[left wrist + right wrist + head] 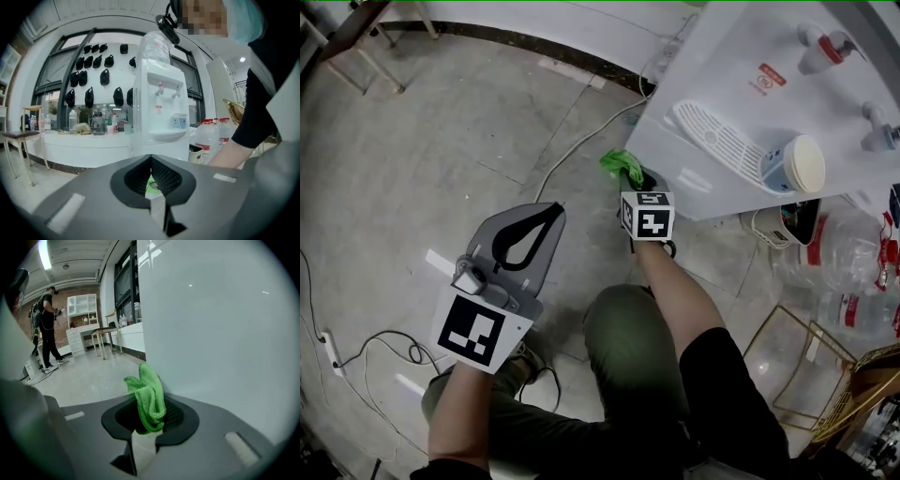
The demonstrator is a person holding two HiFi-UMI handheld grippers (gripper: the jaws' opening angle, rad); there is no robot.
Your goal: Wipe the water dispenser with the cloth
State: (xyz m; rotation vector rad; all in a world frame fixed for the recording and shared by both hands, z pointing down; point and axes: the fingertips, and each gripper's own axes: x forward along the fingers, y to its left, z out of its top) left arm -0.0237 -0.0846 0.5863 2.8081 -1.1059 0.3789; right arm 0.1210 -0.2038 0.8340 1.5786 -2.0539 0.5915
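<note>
The white water dispenser (750, 103) stands at the upper right of the head view, with a ribbed drip tray (717, 139) and red and blue taps. My right gripper (630, 174) is shut on a bunched green cloth (619, 161) at the dispenser's lower left corner. In the right gripper view the cloth (150, 397) sticks up from the right gripper (149, 420), close beside the dispenser's smooth white side (220, 333). My left gripper (530, 236) hangs over the floor to the left, shut and holding nothing. In its own view the left gripper (150, 161) faces the dispenser (159, 108) from a distance.
A cup (792, 167) lies on the drip tray. Water bottles (853, 253), a small bucket (783, 223) and a gold wire basket (811, 375) crowd the floor at the right. A cable (572, 150) runs across the floor, and a power strip (328, 349) lies at the left. A person (47, 329) stands far off.
</note>
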